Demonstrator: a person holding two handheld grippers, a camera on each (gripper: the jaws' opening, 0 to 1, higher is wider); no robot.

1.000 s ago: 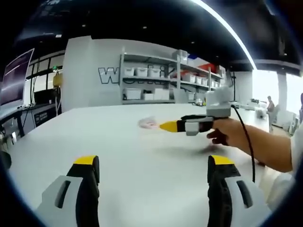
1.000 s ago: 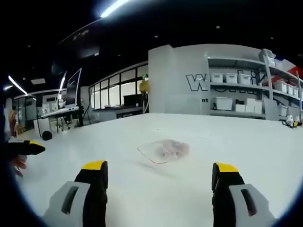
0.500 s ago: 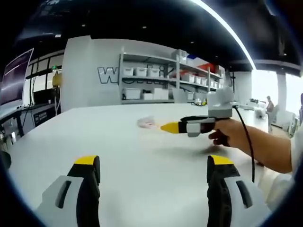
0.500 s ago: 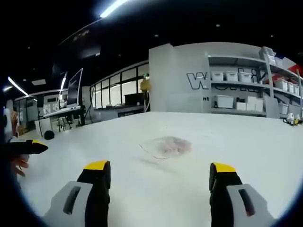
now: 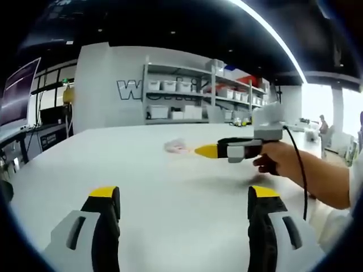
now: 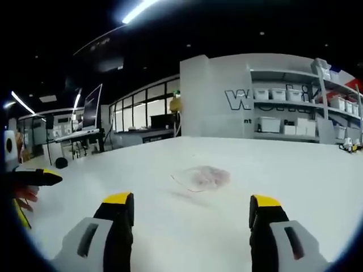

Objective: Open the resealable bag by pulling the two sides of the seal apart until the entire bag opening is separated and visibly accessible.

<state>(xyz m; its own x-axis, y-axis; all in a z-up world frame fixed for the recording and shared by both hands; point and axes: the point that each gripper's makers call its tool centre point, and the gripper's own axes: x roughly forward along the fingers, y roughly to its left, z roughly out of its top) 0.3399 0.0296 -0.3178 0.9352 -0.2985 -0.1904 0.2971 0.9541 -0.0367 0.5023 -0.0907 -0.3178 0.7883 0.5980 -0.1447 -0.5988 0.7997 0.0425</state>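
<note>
We see the bag point(image 6: 203, 177) lying flat on the white surface point(image 6: 295, 170), well ahead of both tools and untouched. Our right hand-held gripper point(image 6: 193, 207) hangs with jaws spread wide, holding nothing. Our left hand-held gripper point(image 5: 184, 198) is likewise wide apart and empty.

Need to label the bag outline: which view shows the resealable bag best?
The right gripper view: the resealable bag lies flat on the white table, ahead between the open jaws, its edge and pinkish contents visible. In the left gripper view the bag is a small blur, just beyond the right hand-held gripper.
</note>
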